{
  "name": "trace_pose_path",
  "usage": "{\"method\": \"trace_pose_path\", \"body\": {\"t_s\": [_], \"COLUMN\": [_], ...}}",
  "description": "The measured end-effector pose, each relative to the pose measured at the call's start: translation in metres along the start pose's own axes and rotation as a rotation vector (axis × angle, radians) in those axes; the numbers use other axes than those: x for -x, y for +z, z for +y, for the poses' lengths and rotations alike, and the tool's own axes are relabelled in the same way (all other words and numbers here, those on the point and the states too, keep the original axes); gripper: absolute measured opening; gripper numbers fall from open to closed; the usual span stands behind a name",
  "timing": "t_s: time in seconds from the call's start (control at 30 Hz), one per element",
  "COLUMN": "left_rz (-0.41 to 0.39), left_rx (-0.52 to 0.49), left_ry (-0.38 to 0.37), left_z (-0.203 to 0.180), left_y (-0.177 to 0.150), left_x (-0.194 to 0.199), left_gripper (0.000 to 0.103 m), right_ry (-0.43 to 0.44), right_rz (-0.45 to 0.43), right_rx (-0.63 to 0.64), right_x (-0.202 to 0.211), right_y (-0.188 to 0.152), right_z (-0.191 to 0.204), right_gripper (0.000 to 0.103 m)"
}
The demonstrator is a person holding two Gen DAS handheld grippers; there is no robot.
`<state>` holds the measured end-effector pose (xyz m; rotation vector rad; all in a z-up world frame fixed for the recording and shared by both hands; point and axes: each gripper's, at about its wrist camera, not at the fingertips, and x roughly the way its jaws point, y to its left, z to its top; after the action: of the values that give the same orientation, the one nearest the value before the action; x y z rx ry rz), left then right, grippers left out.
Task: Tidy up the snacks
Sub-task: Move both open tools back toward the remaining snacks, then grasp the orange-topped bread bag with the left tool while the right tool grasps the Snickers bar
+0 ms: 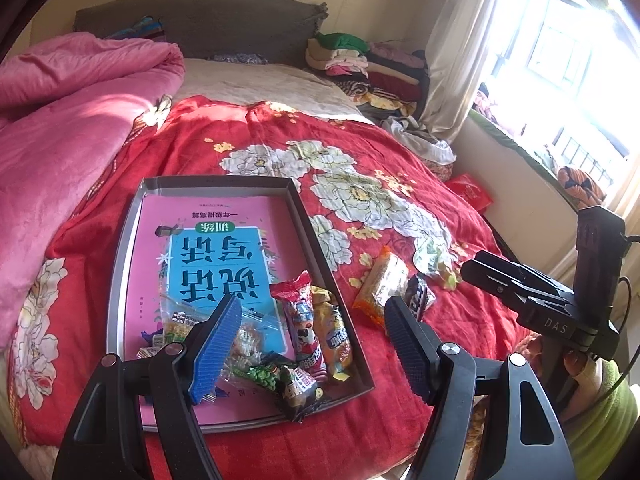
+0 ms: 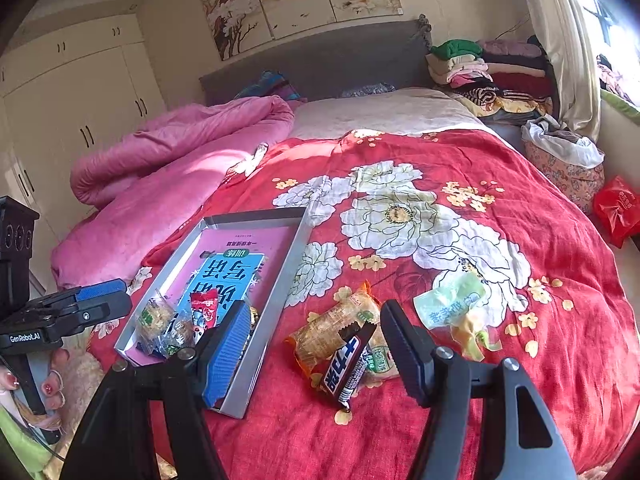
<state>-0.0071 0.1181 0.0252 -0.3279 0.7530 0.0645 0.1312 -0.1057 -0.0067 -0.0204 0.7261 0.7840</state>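
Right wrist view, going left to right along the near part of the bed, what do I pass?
Left claw → grey tray with snacks in it → orange-edged cracker pack → dark chocolate bar → pale green wrapper → red plastic bag at the far right edge.

Bedroom setting: red floral bedspread [image 2: 440, 240] over the bed; rumpled pink quilt [image 1: 68, 120] along one side; grey headboard [image 2: 320, 60] beneath a flower painting [image 2: 300, 0]; folded clothes [image 2: 492, 72] stacked near the curtain [image 1: 460, 40]; white wardrobe [image 2: 72, 92].
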Motion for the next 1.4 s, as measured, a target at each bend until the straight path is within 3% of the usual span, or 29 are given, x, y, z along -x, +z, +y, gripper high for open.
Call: {"method": "trace_pose_path", "body": {"t_s": [0.63,1.23,1.4], "left_rz": [0.068,0.16,0.184], "left_rx": [-0.064,-0.093,-0.151], "left_ry": [0.016,0.021,0.038], "left_z": [-0.041,-0.053,-0.064], "left_y": [-0.008,0.002,0.012], "left_x": [-0.022,-0.071,-0.089], "left_gripper": [0.08,0.08,0.08], "right_ry": [0.007,0.014,0.039], "right_rz": [0.008,0.221,0.248], "right_rx": [0.023,0.047,0.058], "right_x": [0.008,-0.067,-0.081], "right_y": [-0.004,-0.031,-0.036], "right_z": [-0.01,-0.018,-0.017], "right_gripper": [0.071,0.071,0.052]}}
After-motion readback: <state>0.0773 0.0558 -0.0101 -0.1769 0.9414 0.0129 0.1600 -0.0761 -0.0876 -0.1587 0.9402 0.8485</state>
